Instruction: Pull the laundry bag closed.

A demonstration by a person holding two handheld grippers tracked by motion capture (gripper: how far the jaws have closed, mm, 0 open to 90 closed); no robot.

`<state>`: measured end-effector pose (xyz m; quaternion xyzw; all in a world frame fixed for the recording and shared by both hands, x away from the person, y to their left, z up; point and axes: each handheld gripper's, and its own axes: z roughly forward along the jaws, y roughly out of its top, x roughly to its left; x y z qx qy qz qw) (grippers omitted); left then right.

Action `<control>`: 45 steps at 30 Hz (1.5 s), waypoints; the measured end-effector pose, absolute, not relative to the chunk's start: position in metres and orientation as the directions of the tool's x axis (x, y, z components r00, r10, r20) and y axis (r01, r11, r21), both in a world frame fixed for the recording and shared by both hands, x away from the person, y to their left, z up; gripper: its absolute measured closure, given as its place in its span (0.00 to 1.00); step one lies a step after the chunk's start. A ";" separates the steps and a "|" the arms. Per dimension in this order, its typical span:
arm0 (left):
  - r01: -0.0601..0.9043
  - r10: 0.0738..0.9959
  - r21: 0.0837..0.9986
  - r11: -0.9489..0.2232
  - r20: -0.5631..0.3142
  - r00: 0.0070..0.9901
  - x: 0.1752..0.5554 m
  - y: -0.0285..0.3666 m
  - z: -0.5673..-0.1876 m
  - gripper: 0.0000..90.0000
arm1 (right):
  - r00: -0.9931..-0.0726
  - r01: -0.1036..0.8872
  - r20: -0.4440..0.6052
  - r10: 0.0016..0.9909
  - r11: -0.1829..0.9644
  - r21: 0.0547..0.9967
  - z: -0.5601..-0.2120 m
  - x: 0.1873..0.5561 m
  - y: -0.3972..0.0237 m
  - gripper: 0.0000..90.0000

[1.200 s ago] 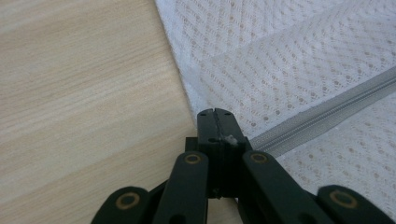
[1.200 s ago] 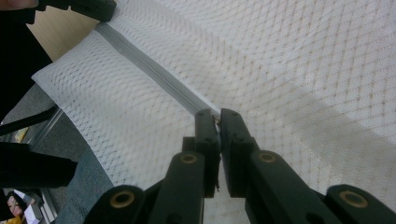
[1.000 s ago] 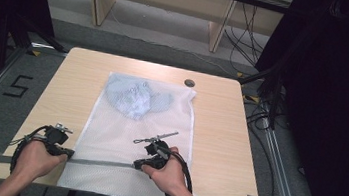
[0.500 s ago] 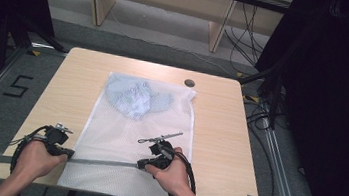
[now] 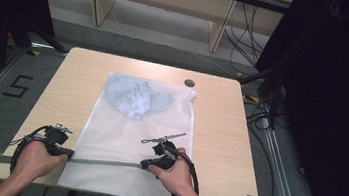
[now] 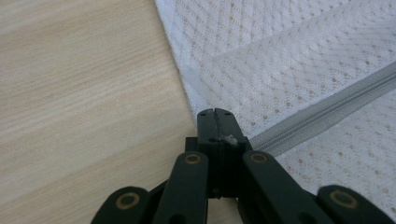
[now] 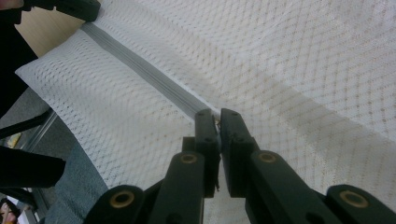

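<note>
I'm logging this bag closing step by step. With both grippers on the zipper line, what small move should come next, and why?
Probably draw the right gripper a little further along the grey zipper, away from the left gripper, which is shut on the zipper's end at the edge of the white mesh laundry bag. The right jaws look closed on what seems to be the slider, midway along, and the blue garment is inside.

Right gripper (image 5: 146, 165): slides rightward along the grey zipper (image 5: 104, 162), away from the left gripper.
Zipper span between grippers: slightly longer than a second ago.
</note>
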<state>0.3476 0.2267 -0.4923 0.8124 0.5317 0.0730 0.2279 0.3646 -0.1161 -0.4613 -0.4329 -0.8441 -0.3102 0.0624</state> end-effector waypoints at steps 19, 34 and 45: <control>0.827 0.898 0.460 -0.323 -0.127 0.422 0.347 0.227 -0.493 1.00 | -0.590 0.787 0.368 0.719 0.411 0.459 -0.460 0.364 -0.127 0.97; 0.827 0.899 0.460 -0.323 -0.124 0.420 0.347 0.226 -0.493 1.00 | -0.598 0.783 0.375 0.709 0.416 0.462 -0.461 0.364 -0.134 0.97; 0.831 0.899 0.450 -0.327 -0.123 0.420 0.347 0.226 -0.492 1.00 | -0.593 0.784 0.367 0.717 0.408 0.468 -0.458 0.364 -0.141 0.97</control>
